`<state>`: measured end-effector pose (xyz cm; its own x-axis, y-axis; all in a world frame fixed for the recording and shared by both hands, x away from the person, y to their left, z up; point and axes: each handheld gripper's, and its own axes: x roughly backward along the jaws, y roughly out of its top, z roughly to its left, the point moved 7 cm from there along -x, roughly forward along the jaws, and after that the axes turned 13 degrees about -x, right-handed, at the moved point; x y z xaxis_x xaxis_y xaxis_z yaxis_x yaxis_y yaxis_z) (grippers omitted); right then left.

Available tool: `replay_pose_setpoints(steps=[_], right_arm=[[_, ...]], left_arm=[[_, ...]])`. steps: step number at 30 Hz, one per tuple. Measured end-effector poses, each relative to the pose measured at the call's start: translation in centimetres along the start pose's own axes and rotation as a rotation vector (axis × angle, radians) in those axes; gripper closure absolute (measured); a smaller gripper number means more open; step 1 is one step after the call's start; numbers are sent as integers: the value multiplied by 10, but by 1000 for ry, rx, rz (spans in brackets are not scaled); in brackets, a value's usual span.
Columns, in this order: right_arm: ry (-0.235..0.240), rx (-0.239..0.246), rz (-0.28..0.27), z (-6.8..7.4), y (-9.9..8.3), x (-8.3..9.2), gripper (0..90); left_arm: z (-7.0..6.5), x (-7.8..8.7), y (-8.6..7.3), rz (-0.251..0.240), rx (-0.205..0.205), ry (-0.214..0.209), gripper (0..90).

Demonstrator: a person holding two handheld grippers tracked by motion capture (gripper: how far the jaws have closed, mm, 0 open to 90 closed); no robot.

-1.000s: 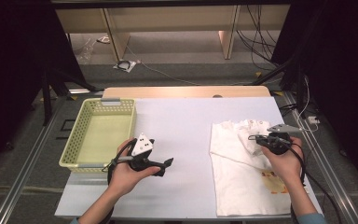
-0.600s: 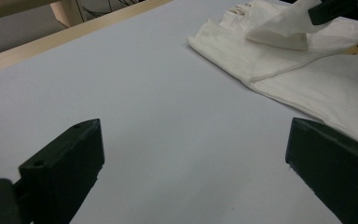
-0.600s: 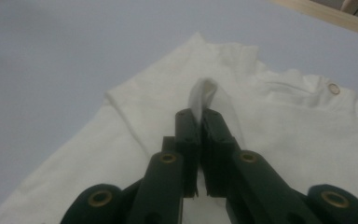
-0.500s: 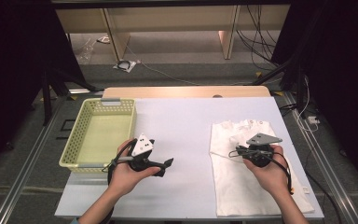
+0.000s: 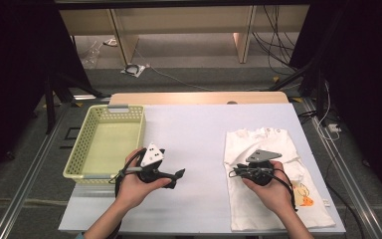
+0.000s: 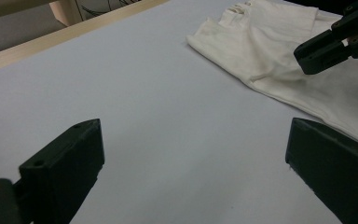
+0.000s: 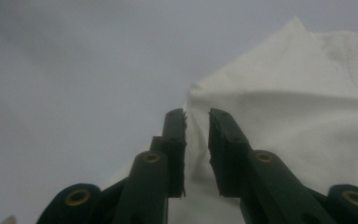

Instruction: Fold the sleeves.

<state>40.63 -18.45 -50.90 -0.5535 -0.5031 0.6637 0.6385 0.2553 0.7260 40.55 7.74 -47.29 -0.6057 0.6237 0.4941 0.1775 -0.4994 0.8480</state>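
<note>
A white T-shirt [image 5: 264, 142] with a small orange print [image 5: 304, 195] lies flat on the right half of the white table [image 5: 199, 129]. My right gripper [image 5: 234, 172] hovers low over the shirt's left edge and points left. Its jaws have just been opening. In the right gripper view a narrow gap separates them at the right gripper [image 7: 197, 119]; the T-shirt [image 7: 289, 107] lies below and the pads do not press on it. My left gripper [image 5: 180, 174] rests at the table's front left, and the left gripper [image 6: 193, 158] is wide open with nothing between the jaws.
A pale yellow plastic basket [image 5: 85, 147] stands at the table's left edge, beside my left hand. The left gripper view shows the T-shirt [image 6: 261, 42] and the right gripper's black jaws [image 6: 331, 44] ahead. Cables and table legs lie on the floor beyond the far edge.
My right hand has moved left and toward the person across the shirt, to its left edge. The shirt's bunched top part now lies flat. The left hand has kept still.
</note>
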Motion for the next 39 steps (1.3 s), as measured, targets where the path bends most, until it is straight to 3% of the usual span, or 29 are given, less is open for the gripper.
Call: replay_pose_setpoints(steps=[3,5,11,14,16,22,24,25,26,27,31,32,35,39], right_arm=[[5,-15,-42,0,7,3,728],[-26,-39,-59,-8,10,7,731],[-224,-180,-64,-60,4,26,763],[-269,-268,-49,-81,-8,30,761],[-256,-292,-38,-85,-13,28,753],[-190,-293,-29,-77,-16,18,705],[-122,-318,-36,-63,-14,15,705],[-115,-296,-27,-56,-13,14,705],[-136,-256,-15,-52,-13,11,705],[-145,-245,-4,-49,-13,9,705],[-161,-247,24,-51,-21,-1,737],[-164,-266,14,-50,-21,-1,769],[-176,-262,20,-49,-21,2,889],[-187,-248,13,-47,-21,4,900]], left_arm=[[0,0,0,0,-1,0,42],[0,1,0,-1,-1,0,42],[0,1,1,-2,1,1,43],[0,1,1,-3,0,1,43],[0,0,1,-1,1,0,43],[-2,-1,0,2,0,-5,43],[-2,-2,-1,1,3,-7,43],[-2,-2,-1,2,3,-9,43],[-2,-2,-1,3,1,-9,43],[-2,-2,-1,3,1,-9,43],[-4,-2,-1,3,1,-11,43],[-4,-2,-1,3,1,-11,43],[-3,-3,-2,6,2,-10,43],[-3,-3,-2,5,3,-11,43]])
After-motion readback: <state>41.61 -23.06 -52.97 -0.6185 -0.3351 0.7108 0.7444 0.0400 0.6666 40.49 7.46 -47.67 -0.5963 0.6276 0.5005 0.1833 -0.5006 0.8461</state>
